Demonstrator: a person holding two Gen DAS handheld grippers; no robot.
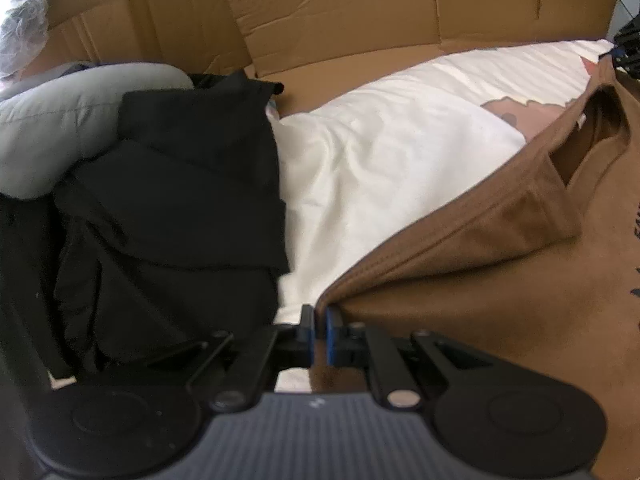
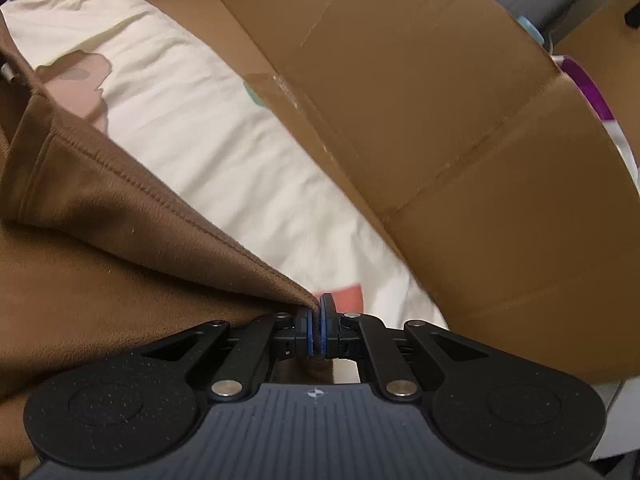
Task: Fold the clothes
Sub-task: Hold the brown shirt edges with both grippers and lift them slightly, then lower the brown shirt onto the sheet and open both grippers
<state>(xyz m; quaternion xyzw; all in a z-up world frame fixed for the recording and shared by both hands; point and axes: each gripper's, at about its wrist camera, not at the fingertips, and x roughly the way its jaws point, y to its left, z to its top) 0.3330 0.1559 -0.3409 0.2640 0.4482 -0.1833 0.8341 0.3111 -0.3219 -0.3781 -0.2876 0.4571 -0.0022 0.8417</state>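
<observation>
A brown T-shirt (image 1: 460,264) lies over a white garment (image 1: 372,152) with a pinkish print. My left gripper (image 1: 320,320) is shut on a corner of the brown shirt's edge. Its sleeve opening (image 1: 580,140) gapes at the right. In the right wrist view the brown shirt (image 2: 100,240) fills the left side, its stitched hem running down to my right gripper (image 2: 318,316), which is shut on another corner. The white garment (image 2: 224,152) lies beyond it.
A pile of black clothes (image 1: 172,200) and a grey garment (image 1: 60,120) lie at the left. Flattened cardboard (image 1: 360,12) covers the surface and stands behind; it also shows in the right wrist view (image 2: 460,120). A purple and white object (image 2: 592,92) sits at the far right.
</observation>
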